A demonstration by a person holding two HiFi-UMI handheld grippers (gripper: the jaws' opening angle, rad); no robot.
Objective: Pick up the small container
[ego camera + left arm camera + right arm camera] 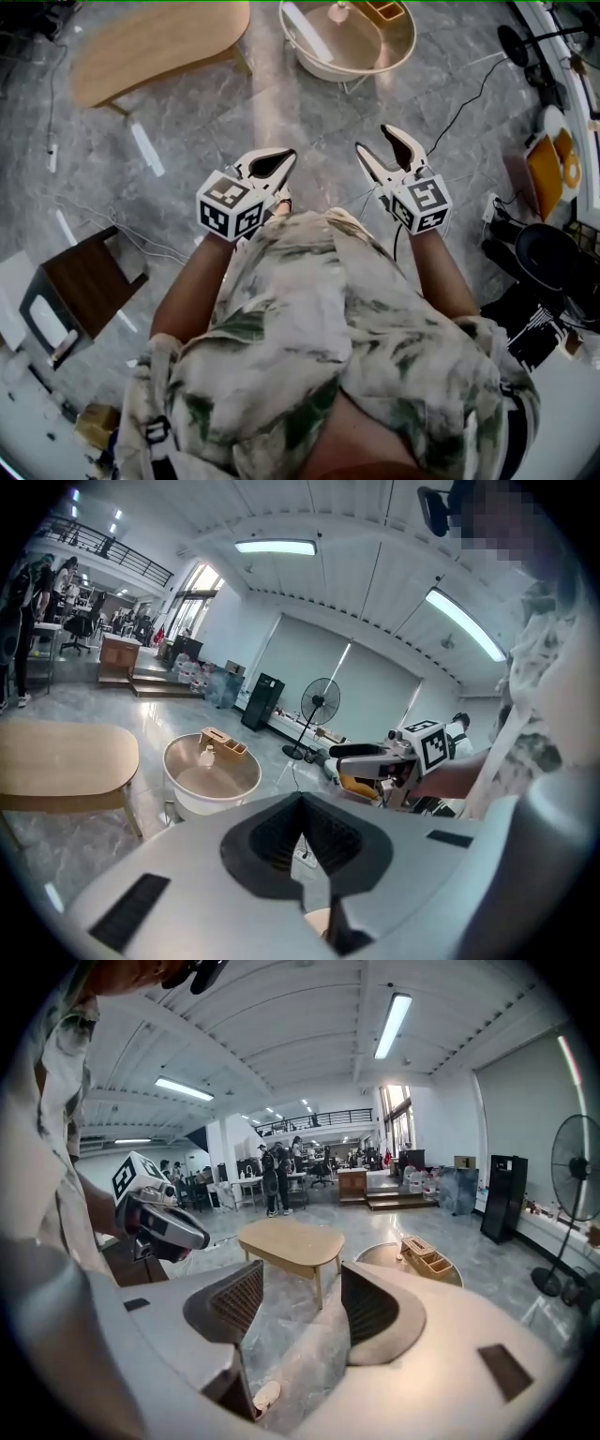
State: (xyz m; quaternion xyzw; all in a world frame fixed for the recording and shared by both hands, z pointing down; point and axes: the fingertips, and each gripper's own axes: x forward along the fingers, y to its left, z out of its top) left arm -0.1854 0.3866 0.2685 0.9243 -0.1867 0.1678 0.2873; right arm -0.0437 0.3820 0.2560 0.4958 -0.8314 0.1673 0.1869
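Observation:
A small whitish container [339, 11] stands on a round white table [319, 64] next to a wooden organiser [384, 9], on the floor well ahead of me. The left gripper view shows the container [206, 755] on that table [202, 803]; in the right gripper view it is a tiny speck [400, 1254]. My left gripper [286, 157] [302, 803] is held at waist height, its pads meeting with nothing between them. My right gripper [375, 139] [302, 1288] is level with it, jaws wide apart with only floor between them. Both are far from the table.
An oval wooden table [159, 42] [291, 1246] stands left of the round one. A dark wooden side table [84, 281] is at my left. Cables, a power strip and black equipment [544, 253] lie at the right. A standing fan [319, 705] is beyond, and people stand far back.

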